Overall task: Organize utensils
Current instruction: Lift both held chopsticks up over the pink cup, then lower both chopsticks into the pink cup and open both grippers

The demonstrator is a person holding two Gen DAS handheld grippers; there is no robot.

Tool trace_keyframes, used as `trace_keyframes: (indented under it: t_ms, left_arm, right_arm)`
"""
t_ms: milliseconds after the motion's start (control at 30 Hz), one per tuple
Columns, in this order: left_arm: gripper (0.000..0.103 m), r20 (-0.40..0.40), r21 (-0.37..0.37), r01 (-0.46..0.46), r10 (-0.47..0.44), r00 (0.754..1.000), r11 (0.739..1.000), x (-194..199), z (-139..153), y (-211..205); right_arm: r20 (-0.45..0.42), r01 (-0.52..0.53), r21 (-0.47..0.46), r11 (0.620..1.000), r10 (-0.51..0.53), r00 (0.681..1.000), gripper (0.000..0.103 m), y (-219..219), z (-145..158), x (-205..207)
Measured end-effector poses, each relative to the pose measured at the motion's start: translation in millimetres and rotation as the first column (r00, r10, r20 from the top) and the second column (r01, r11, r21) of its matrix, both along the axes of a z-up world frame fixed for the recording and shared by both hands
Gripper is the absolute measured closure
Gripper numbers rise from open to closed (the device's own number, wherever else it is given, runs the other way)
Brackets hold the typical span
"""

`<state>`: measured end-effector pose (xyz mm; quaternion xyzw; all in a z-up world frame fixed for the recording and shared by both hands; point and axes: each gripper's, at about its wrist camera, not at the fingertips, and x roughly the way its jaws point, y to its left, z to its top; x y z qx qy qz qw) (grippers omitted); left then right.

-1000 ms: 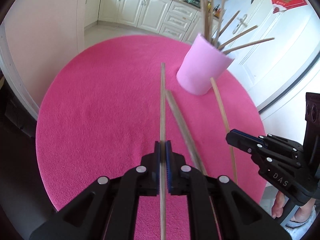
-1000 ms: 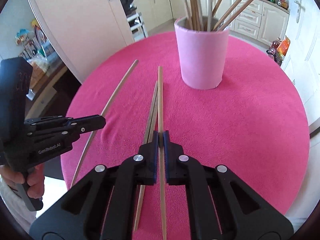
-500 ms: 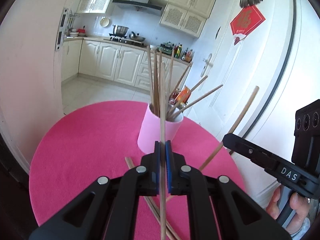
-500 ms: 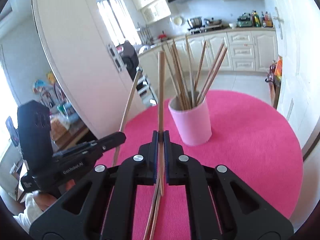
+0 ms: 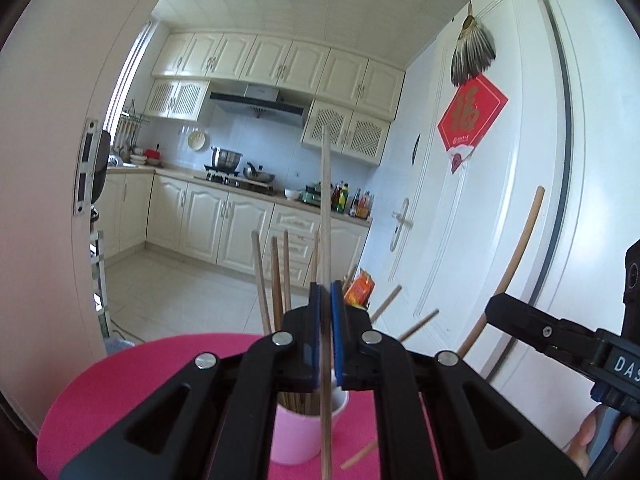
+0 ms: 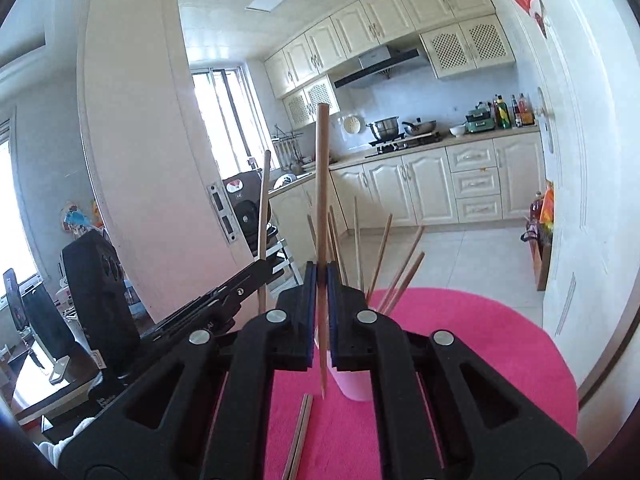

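My left gripper (image 5: 326,292) is shut on a wooden chopstick (image 5: 325,200) held upright, its lower end just in front of the pink cup (image 5: 304,436). The cup holds several chopsticks. My right gripper (image 6: 321,272) is shut on another chopstick (image 6: 321,184), also upright, its tip hanging above the table near the pink cup (image 6: 352,384). The right gripper also shows in the left wrist view (image 5: 520,316) with its chopstick (image 5: 516,252). The left gripper shows in the right wrist view (image 6: 256,272) with its chopstick (image 6: 263,208).
The round table has a pink cloth (image 6: 480,344). Two chopsticks (image 6: 298,436) lie on it below my right gripper; one end (image 5: 360,456) shows by the cup. A white door (image 5: 480,200) stands right, a kitchen behind.
Both grippers have tilted up from pointing down at the table to near level, lifting their chopsticks off the cloth to upright and coming closer to the cup.
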<state>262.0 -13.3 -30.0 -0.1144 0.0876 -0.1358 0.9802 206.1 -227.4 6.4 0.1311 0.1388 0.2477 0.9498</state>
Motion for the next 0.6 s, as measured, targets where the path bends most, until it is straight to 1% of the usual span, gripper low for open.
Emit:
trace_keyframes:
  t_ms: [100, 233, 367, 500, 600]
  left_arm:
    - [0.097, 0.080, -0.004, -0.036, 0.036, 0.996, 0.999, 10.5, 8.7, -7.9]
    - [0.097, 0.122, -0.013, -0.080, 0.081, 0.989, 0.997, 29.7, 7.6, -13.1]
    - [0.097, 0.147, 0.010, -0.117, 0.114, 0.983, 0.993, 45.9, 2.2, -18.2]
    - [0.097, 0.154, 0.034, -0.138, 0.131, 0.979, 0.990, 60.6, -5.7, -22.7]
    - [0.097, 0.147, 0.034, -0.136, 0.130, 0.981, 0.990, 69.0, -9.6, -22.5]
  right_arm:
    - [0.045, 0.027, -0.020, 0.999, -0.026, 0.999, 0.098, -0.4, 7.9, 8.1]
    - [0.085, 0.041, -0.016, 0.999, -0.039, 0.996, 0.098, 1.9, 9.4, 20.8]
    - [0.106, 0.050, -0.022, 0.998, -0.048, 0.993, 0.098, 7.2, 4.0, 35.7]
    - [0.100, 0.049, -0.040, 0.998, -0.045, 0.994, 0.098, 14.9, -2.1, 48.4]
    - [0.079, 0.044, -0.055, 0.998, -0.039, 0.996, 0.098, 19.9, -8.6, 54.5]
